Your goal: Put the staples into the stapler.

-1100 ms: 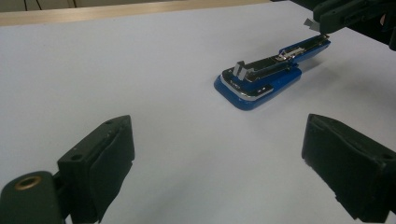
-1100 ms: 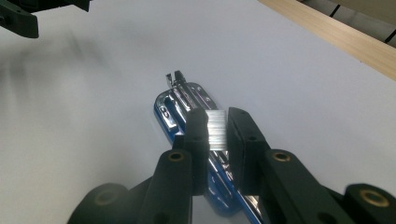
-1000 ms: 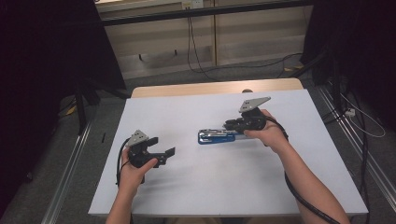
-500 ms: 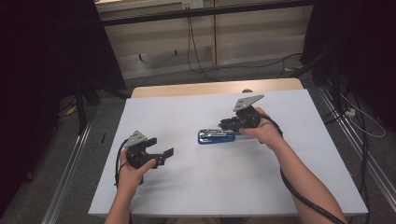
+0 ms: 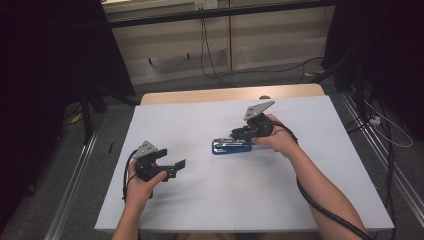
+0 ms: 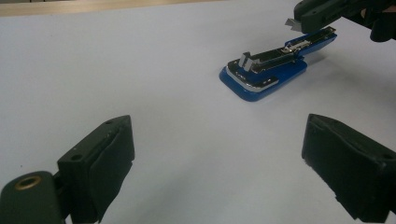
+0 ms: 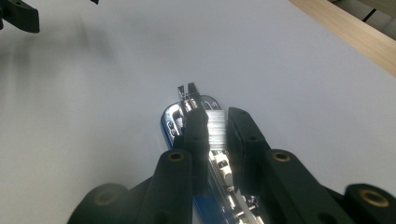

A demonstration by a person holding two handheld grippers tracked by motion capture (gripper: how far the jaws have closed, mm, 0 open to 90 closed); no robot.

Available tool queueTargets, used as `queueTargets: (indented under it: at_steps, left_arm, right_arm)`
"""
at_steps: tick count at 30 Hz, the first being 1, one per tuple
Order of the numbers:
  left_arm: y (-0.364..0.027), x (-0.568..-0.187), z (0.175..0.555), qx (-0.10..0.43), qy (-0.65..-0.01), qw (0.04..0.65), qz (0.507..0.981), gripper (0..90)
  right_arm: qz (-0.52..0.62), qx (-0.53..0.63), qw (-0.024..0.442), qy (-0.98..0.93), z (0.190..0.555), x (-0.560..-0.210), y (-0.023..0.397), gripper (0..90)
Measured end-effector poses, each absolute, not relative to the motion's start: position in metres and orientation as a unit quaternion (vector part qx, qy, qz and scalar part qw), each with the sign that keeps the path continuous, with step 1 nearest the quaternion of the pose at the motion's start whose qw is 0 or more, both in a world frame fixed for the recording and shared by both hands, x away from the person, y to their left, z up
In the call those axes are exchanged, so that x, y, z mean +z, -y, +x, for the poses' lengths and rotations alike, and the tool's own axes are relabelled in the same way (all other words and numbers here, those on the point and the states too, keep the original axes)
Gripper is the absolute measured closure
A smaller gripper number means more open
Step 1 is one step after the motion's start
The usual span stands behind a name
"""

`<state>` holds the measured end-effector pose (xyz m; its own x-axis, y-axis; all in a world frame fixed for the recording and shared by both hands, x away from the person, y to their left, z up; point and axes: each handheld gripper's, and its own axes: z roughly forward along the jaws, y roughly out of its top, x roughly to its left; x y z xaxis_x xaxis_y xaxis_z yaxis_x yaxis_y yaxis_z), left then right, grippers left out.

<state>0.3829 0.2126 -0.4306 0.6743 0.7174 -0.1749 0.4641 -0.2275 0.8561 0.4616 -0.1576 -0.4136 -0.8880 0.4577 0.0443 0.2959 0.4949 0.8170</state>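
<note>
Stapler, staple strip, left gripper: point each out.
stapler [image 6: 261,86], left gripper view, blue base.
staple strip [image 7: 215,132], right gripper view, its silver face between the jaws.
left gripper [image 5: 176,169], high view, between its fingertips.

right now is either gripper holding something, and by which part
The right gripper pinches a strip of staples by its sides, above the open blue stapler. The left gripper is open and holds nothing.

High view overhead facing forward-down, gripper views low (close), all sharing the stapler [image 5: 231,146].
</note>
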Motion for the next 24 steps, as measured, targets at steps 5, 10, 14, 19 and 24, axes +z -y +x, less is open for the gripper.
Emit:
queueTargets:
  at_steps: [5, 10, 14, 19, 24]
  left_arm:
    - [-0.212, -0.432, 0.383, 0.127, -0.384, 0.490, 0.772, 9.5]
    - [-0.212, -0.432, 0.383, 0.127, -0.381, 0.485, 0.777, 9.5]
    - [-0.212, -0.432, 0.383, 0.128, -0.383, 0.485, 0.776, 9.5]
    - [-0.213, -0.432, 0.384, 0.132, -0.386, 0.482, 0.776, 9.4]
    - [-0.212, -0.433, 0.383, 0.129, -0.385, 0.483, 0.776, 9.4]
  right_arm:
    - [0.204, 0.452, 0.083, -0.864, 0.465, -0.415, 0.154, 79.1]
    - [0.196, 0.449, 0.082, -0.868, 0.468, -0.416, 0.152, 79.1]
    - [0.187, 0.451, 0.077, -0.869, 0.470, -0.417, 0.150, 79.2]
    - [0.185, 0.448, 0.075, -0.871, 0.472, -0.418, 0.148, 79.1]
    - [0.183, 0.454, 0.068, -0.869, 0.475, -0.419, 0.148, 79.1]
